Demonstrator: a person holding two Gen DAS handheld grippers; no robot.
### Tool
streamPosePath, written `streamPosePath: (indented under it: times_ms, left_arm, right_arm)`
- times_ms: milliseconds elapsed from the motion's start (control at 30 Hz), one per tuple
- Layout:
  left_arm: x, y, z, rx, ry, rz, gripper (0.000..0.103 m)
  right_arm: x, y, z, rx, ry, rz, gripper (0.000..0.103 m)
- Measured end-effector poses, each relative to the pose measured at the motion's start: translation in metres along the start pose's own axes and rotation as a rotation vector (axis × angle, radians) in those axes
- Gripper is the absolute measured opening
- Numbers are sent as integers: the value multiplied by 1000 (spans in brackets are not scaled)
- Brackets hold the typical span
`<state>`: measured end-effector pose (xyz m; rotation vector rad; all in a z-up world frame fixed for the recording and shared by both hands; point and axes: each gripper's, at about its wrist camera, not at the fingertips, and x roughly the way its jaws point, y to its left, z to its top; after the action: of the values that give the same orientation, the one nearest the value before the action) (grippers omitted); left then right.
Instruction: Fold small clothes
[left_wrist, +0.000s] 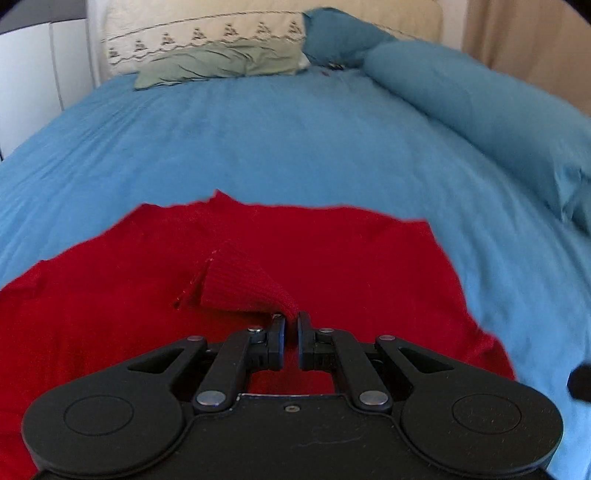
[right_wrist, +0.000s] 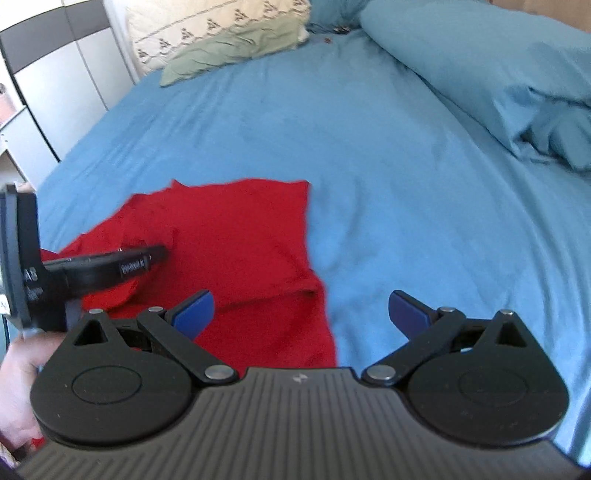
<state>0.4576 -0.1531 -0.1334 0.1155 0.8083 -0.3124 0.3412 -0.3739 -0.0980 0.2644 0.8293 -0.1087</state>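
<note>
As seen near to far, catalogued from both wrist views:

Left gripper (left_wrist: 291, 321): jaws nearly together, pinching a ribbed red cuff at the fingertips; seen from the right wrist view as a dark body entering from the left edge, above the garment.

Cuff (left_wrist: 247, 280): ribbed knit, raised off the cloth below, fanning out to the left from the pinch point.

Hand (right_wrist: 20, 373): at the lower left edge of the right wrist view, below the left gripper's body.

Right gripper (right_wrist: 301, 314): jaws spread wide, blue pads (right_wrist: 195, 312) apart, nothing between them; poised over the near right edge of the garment, one pad above red cloth, the other above the sheet.

Red sweater (left_wrist: 332, 266): lying mostly flat on the bed, near side, body spread out, far edge fairly straight, right edge partly blurred.

Blue sheet (left_wrist: 295, 140): covering the bed, lightly creased, bare beyond the sweater.

Blue duvet roll (left_wrist: 472, 99): bunched along the right side of the bed.

Green pillow (left_wrist: 221, 62): at the far end, crumpled, touching the sheet.

Cream patterned pillow (left_wrist: 203, 33): behind the green one, upright.

White cabinet (right_wrist: 55, 85): beside the bed, far left.
</note>
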Motion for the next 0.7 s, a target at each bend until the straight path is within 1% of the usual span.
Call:
streamPosePath:
  times_ms: [33, 67, 100, 167, 200, 267, 333, 400, 433, 533, 600, 633, 667, 700]
  left_arm:
    - [-1, -1, -2, 5, 3, -5, 15]
    - [-3, 2, -2, 7, 6, -18, 30]
    - [-8, 7, -2, 9, 0, -30, 50]
    - [-27, 15, -4, 23, -33, -20, 70]
    - [-37, 21, -4, 31, -43, -7, 73]
    - [-59, 42, -7, 31, -40, 22, 74]
    - [-76, 70, -12, 13, -21, 68, 75]
    - [-86, 99, -19, -3, -5, 116, 76]
    - [-88, 113, -23, -9, 5, 143, 76]
    - [-89, 156, -39, -37, 39, 214, 76]
    - [-88, 174, -48, -51, 47, 252, 76]
    - [-87, 182, -52, -56, 50, 268, 76]
    - [-86, 190, -56, -63, 54, 281, 76]
    - [-84, 196, -59, -71, 57, 290, 76]
  right_arm:
    - [2, -3, 0, 3, 0, 1, 103]
    - [3, -4, 1, 3, -1, 1, 103]
    - [4, -4, 4, -1, -5, 4, 103]
    - [3, 5, 10, -15, -14, 10, 103]
    - [2, 11, 15, -25, -14, 17, 103]
    - [5, 27, 27, -60, 0, 46, 103]
    - [16, 51, 35, -111, 59, 83, 103]
    - [34, 77, 40, -158, 122, 111, 103]
    - [45, 91, 40, -171, 142, 142, 103]
    - [76, 119, 35, -154, 120, 200, 103]
    - [98, 134, 32, -125, 100, 204, 103]
    - [107, 140, 30, -115, 88, 200, 100]
    - [115, 144, 29, -106, 79, 195, 94]
    - [121, 146, 28, -101, 71, 190, 84]
